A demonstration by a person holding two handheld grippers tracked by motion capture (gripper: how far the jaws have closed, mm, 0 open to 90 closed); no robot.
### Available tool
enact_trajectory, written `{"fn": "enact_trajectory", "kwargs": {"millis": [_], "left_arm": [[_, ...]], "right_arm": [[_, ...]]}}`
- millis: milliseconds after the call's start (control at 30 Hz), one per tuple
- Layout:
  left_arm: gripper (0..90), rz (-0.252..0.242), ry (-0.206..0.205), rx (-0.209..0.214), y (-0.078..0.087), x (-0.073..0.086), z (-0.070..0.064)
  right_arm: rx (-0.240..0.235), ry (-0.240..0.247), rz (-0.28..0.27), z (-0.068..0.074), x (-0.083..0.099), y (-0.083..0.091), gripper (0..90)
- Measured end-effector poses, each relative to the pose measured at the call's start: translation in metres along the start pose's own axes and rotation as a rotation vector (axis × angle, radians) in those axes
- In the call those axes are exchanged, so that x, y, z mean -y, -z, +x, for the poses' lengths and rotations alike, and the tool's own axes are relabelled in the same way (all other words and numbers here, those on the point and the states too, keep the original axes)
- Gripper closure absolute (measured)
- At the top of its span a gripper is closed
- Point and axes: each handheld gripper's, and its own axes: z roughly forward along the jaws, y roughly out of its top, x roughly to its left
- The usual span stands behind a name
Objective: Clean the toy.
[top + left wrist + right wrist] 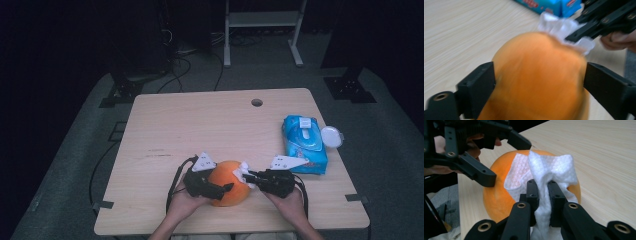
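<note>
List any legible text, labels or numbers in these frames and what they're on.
No text can be read.
Blue wipes pack: printed label, too small in the high view; red lettering on it in the left gripper view is blurred and cropped.
Faint marks on the table: illegible.

Grey floor (70, 165) surrounds the wooden table (200, 125); dark room, white frame (262, 25) behind.

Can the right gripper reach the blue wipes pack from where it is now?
Probably yes. The wipes pack lies just beyond the right gripper on the same side of the table, with bare wood between. But its jaws are shut on a white wipe pressed against the orange ball.
</note>
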Motion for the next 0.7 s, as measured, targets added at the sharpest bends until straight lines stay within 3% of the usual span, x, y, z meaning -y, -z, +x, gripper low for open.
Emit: {"fn": "enact_trajectory", "kwargs": {"millis": [100, 200, 267, 433, 500, 600, 667, 700], "left_arm": [[27.6, 0.003, -0.038, -0.024, 0.001, 0.003, -0.005], [28.5, 0.001, -0.051, -0.026, 0.001, 0.004, -0.008], [28.3, -0.002, -0.047, -0.027, 0.002, 0.004, -0.009], [26.1, -0.003, -0.039, -0.013, 0.003, 0.004, -0.009], [19.9, 0.009, -0.045, 0.0, 0.006, 0.001, -0.006], [9.5, 0.005, -0.007, 0.018, 0.007, -0.004, 0.001], [2.8, 0.042, 0.021, 0.035, 0.003, -0.006, 0.007], [2.1, 0.061, 0.049, 0.068, -0.002, -0.005, 0.011]], "right_arm": [[0.031, -0.071, 0.002, -0.011, 0.003, 0.0, 80.9], [0.08, -0.118, 0.045, -0.023, 0.007, 0.001, 80.8], [0.081, -0.146, 0.044, -0.027, 0.008, 0.001, 80.8], [0.038, -0.071, -0.026, -0.007, -0.008, 0.0, 80.7], [0.024, -0.038, -0.02, -0.001, -0.011, -0.002, 80.7], [-0.008, -0.031, -0.02, -0.001, -0.007, -0.003, 80.6], [-0.026, -0.002, -0.018, 0.002, -0.008, -0.003, 80.6], [-0.038, 0.003, -0.019, 0.004, -0.008, -0.003, 80.6]]}}
